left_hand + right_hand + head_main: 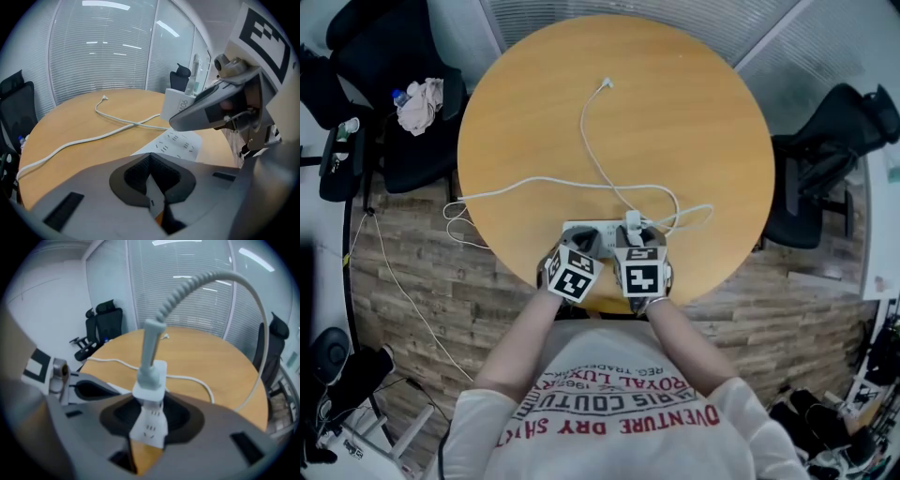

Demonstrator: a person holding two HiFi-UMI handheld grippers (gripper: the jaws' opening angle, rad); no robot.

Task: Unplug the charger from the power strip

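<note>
Pulling comes next: your right gripper [150,411] is clamped on the charger [152,376], apparently seated in the power strip [180,143] at the near edge of the surface [675,122]. Brace with your closed left gripper [150,160]; pull straight.

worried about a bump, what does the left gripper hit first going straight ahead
Probably the power strip, which lies just past the left gripper's shut jaws. Beyond it are only the crossed white cables.
</note>
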